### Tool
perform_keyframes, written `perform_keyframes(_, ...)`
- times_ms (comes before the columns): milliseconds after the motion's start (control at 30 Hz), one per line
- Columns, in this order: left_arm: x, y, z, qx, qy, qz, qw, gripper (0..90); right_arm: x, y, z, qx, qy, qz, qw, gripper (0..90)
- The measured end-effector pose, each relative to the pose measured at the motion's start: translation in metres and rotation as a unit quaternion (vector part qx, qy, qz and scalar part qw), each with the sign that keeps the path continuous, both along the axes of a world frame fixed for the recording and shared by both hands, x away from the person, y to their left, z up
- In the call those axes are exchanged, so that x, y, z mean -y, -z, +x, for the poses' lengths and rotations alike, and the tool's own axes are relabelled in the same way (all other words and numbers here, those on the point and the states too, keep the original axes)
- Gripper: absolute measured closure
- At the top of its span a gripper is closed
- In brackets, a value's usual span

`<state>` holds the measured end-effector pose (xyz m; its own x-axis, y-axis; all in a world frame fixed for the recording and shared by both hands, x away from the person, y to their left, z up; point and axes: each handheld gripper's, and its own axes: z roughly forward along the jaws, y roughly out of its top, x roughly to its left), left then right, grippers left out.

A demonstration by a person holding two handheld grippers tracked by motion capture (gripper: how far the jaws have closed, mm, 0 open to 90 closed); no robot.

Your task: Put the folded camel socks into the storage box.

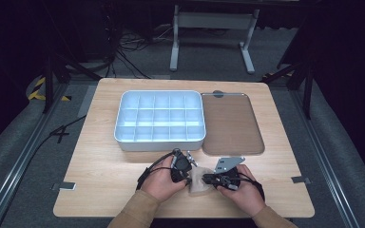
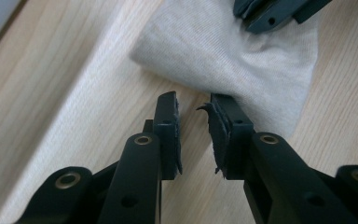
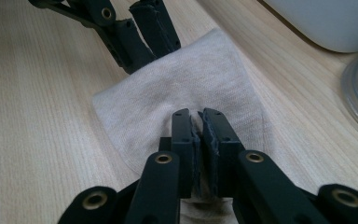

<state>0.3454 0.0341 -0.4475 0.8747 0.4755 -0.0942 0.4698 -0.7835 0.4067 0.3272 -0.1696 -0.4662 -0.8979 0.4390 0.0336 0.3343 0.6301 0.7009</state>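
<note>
Your right gripper (image 3: 198, 114) is clamped on a pinch of the beige cloth (image 3: 186, 88), jaws nearly together with fabric between them. Your left gripper (image 2: 193, 100) has its jaws apart, tips at the cloth's edge, nothing gripped yet. The cloth lies bunched on the table (image 1: 100, 185) near the front edge, between your hands, just in front of the white divided tray (image 1: 159, 118) and its clear lid (image 1: 230, 123).

Risks: the right pinch looks shallow, so a pull could slip the fabric out. Your left jaws sit at the very hem; shut there and you probably catch only a thread or miss. Lifting one-handed, the cloth likely drags and unfolds.
</note>
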Motion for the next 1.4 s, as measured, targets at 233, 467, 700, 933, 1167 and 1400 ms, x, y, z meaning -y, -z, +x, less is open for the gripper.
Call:
perform_keyframes(233, 0.007, -0.010, -0.005, 0.020, 0.018, -0.019, 0.9994, 73.3, 0.000, 0.000, -0.001, 0.003, 0.000, 0.001, 1.0000, 83.2)
perform_keyframes(467, 0.016, -0.018, -0.009, 0.037, 0.033, -0.040, 0.9980, 73.3, -0.001, 0.001, -0.003, 0.008, 0.007, 0.000, 0.9999, 82.9)
perform_keyframes(700, 0.018, -0.019, -0.010, 0.045, 0.036, -0.036, 0.9977, 72.3, -0.002, 0.000, -0.005, 0.012, 0.011, -0.003, 0.9999, 81.9)
perform_keyframes(933, 0.016, -0.022, -0.010, 0.047, 0.031, -0.039, 0.9977, 72.6, 0.005, -0.010, -0.005, 0.011, 0.014, 0.003, 0.9998, 75.9)
perform_keyframes(1167, 0.016, -0.020, -0.010, 0.042, 0.031, -0.038, 0.9979, 72.2, 0.035, -0.037, -0.002, 0.005, 0.042, 0.017, 0.9990, 73.7)
perform_keyframes(1400, 0.017, -0.020, -0.011, 0.040, 0.029, -0.036, 0.9981, 72.2, 0.053, -0.028, 0.006, -0.046, 0.065, -0.073, 0.9941, 79.7)
